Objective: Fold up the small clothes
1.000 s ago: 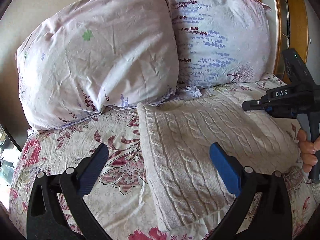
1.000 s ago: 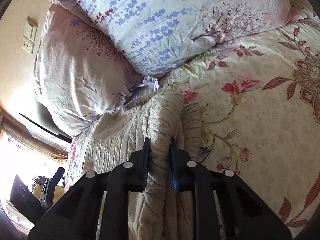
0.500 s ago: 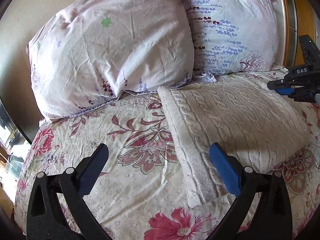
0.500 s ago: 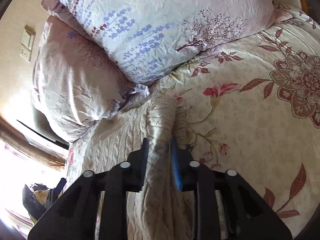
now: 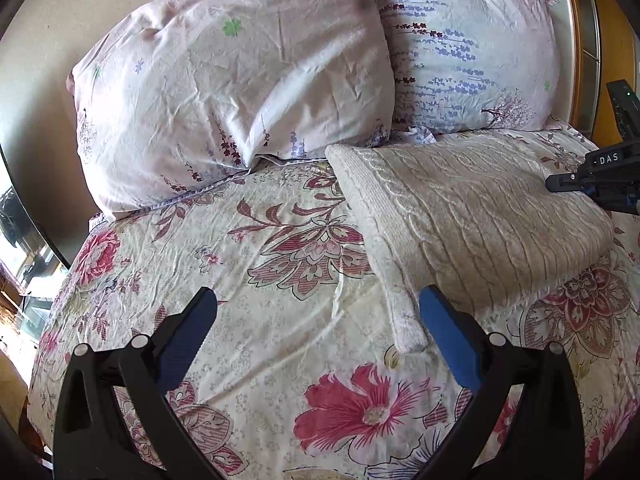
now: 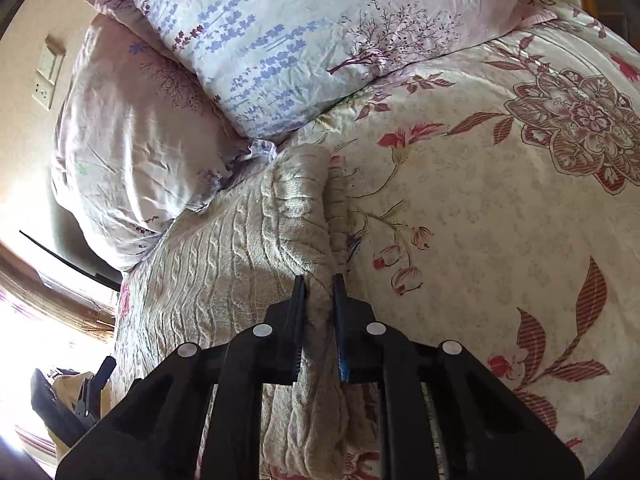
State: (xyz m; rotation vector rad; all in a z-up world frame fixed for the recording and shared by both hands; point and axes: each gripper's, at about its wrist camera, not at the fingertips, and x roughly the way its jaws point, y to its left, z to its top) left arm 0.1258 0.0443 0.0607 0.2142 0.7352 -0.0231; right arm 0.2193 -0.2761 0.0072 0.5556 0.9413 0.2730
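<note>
From my left wrist view, the right gripper [image 5: 600,184] is cut off by the frame's right edge; I cannot see its fingertips. The sweater [image 6: 240,264] hides the bedspread [image 6: 500,220] beneath it, and its near end leaves the lower frame edge behind the right gripper's body.

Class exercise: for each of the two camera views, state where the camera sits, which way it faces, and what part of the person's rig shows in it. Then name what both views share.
Left wrist: sits on the left gripper, facing across the bedspread toward the pillows; its own jaws stand wide open, and the right gripper shows at the right edge.
Right wrist: sits on the right gripper, facing along the sweater toward the pillows; its jaws are shut on the sweater's folded edge.
Shared: sweater, pillows, bedspread.
</note>
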